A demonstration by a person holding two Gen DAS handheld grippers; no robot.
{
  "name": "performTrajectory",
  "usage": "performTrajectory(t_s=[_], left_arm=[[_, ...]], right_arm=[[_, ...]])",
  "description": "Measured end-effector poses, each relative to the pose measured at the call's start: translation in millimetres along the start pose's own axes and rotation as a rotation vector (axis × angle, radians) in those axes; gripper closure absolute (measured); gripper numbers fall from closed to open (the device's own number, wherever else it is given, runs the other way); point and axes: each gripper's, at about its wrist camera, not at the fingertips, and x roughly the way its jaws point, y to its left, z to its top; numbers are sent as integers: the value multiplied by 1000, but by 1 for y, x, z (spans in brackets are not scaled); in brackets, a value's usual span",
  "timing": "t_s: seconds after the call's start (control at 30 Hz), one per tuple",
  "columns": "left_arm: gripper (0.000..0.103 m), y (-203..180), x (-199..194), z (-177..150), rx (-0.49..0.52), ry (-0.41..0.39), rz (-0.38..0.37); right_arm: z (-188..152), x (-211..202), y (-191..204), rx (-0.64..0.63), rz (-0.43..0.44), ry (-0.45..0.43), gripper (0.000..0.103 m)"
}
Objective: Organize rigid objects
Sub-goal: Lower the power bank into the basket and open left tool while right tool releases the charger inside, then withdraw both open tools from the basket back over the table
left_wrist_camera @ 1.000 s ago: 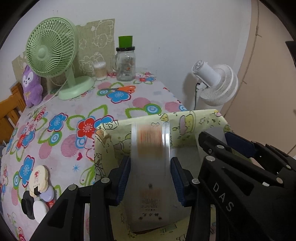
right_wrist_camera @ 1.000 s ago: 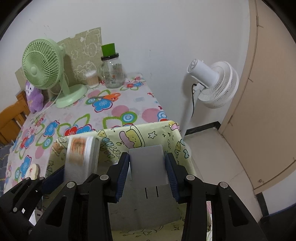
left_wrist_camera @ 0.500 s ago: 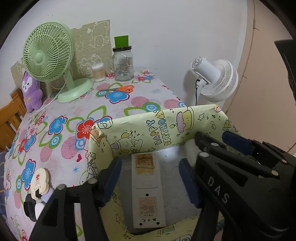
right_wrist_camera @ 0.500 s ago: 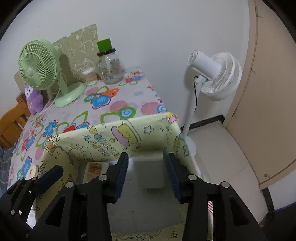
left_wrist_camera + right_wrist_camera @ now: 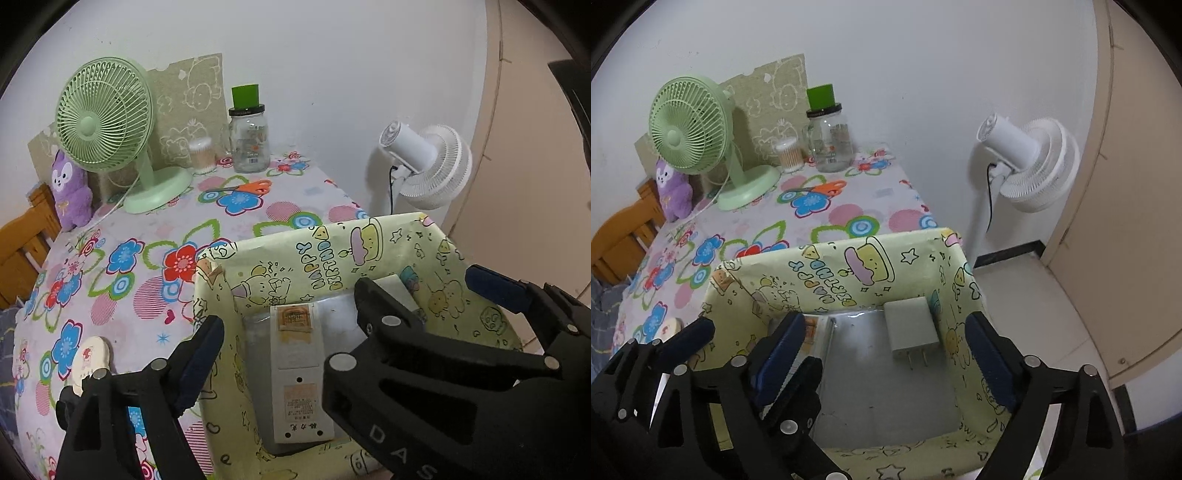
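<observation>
I judge the placing step complete: the remote control (image 5: 297, 373) lies flat on the floor of the box (image 5: 369, 229), and the charger plug (image 5: 911, 329) lies beside the box's right wall. My left gripper (image 5: 284, 354) and right gripper (image 5: 886, 354) are wide open, holding nothing. Next, I lift both clear of the box and find another rigid item on the tabletop (image 5: 122, 258).

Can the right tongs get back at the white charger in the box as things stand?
Probably yes: the right tongs are open just above the charger, which lies uncovered on the floor of the open-topped box.
</observation>
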Motion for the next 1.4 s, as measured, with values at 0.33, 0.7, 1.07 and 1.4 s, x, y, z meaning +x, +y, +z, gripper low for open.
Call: performTrajectory(t_s=[0.33,0.7,1.07,1.4], left_arm=[[9,2,-23,-7,15,-33,42],[5,19,-51,-24,-9,-65,44],[1,40,-74,-44,-24,-82,57],[0,50,-100,-64,-22,-102,67]], right_arm=[[-8,-24,6,3,-31,-38,12],[-21,-52,28,-35,-40,-85,12],[-38,-75,55,-73,-54,-120,12],[-58,-99,74,-91,-20,-143,12]])
